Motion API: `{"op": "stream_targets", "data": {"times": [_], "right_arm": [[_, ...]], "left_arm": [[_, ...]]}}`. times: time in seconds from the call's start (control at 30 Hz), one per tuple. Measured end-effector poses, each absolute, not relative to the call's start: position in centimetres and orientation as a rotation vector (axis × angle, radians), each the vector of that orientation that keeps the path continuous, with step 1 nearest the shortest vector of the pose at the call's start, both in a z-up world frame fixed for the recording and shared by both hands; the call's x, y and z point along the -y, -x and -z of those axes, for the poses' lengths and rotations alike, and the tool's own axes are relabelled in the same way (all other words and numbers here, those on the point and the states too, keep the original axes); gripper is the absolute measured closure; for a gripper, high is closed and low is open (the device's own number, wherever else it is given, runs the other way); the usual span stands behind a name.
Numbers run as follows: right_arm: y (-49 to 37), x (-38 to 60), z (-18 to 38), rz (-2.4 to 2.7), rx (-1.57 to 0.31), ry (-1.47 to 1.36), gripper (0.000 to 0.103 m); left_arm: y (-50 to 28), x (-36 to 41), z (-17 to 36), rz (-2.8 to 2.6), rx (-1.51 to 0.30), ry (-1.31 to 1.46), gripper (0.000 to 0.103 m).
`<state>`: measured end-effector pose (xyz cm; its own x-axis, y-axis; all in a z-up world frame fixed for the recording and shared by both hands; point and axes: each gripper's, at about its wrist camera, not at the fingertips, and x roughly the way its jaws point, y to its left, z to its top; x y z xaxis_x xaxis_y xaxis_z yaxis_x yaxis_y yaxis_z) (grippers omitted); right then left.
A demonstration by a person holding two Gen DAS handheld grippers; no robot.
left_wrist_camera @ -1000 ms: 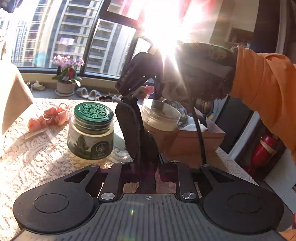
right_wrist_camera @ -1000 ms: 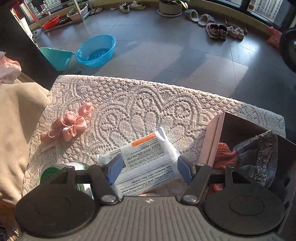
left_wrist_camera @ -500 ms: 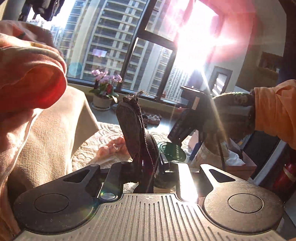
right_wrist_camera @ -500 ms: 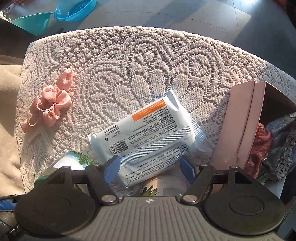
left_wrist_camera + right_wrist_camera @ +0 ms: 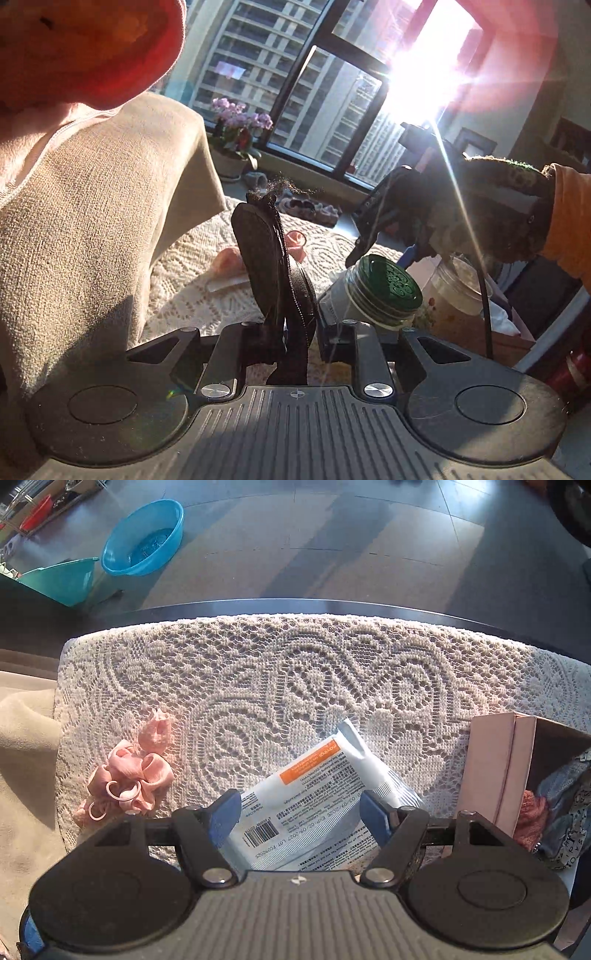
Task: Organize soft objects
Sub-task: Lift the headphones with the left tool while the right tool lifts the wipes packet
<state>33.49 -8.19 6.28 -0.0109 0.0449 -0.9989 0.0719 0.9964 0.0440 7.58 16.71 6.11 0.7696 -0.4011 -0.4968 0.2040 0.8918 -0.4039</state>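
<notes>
My left gripper (image 5: 293, 332) is shut on a dark fabric pouch (image 5: 262, 258) with a zip, which stands up between the fingers. Behind it, a pink hair bow (image 5: 295, 243) lies on the lace cloth. My right gripper (image 5: 299, 812) points straight down and is open. Its blue pads (image 5: 225, 812) stand on either side of a white and blue wipes pack (image 5: 314, 790) that lies flat on the table. The pink bow (image 5: 129, 779) sits to the left of the pack. A pink cardboard box (image 5: 495, 768) at the right holds red knit (image 5: 532, 812) and grey fabric (image 5: 565, 797).
A green-lidded jar (image 5: 388, 288) and a clear tub (image 5: 458, 288) stand close to the box. Beige cloth (image 5: 92, 221) fills the left side, with orange fabric (image 5: 85, 48) above it. The table's far edge (image 5: 295, 605) drops to a floor with a blue basin (image 5: 144, 539).
The left view has swung left toward the beige cloth, still holding the pouch; the jars now sit at the right. The right gripper has come down closer over the wipes pack.
</notes>
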Motion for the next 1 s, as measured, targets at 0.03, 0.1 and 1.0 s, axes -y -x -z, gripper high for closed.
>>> {"op": "stream_targets", "data": {"times": [0.03,0.1,1.0], "right_arm": [[-33.4,8.0,-6.2,0.009,-1.579,-0.079,0.031],[-32.6,8.5,-6.2,0.008,-1.592,-0.085,0.031],[-32.1,7.9,-5.3,0.049,-1.582,-0.154,0.029]], "left_arm": [[-7.7,-17.0,-6.4,0.333,-0.613,0.344,0.08],[-7.5,-17.0,-6.1,0.332,-0.614,0.353,0.08],[-7.1,-18.1,-5.2,0.354,-0.615,0.396,0.082]]}}
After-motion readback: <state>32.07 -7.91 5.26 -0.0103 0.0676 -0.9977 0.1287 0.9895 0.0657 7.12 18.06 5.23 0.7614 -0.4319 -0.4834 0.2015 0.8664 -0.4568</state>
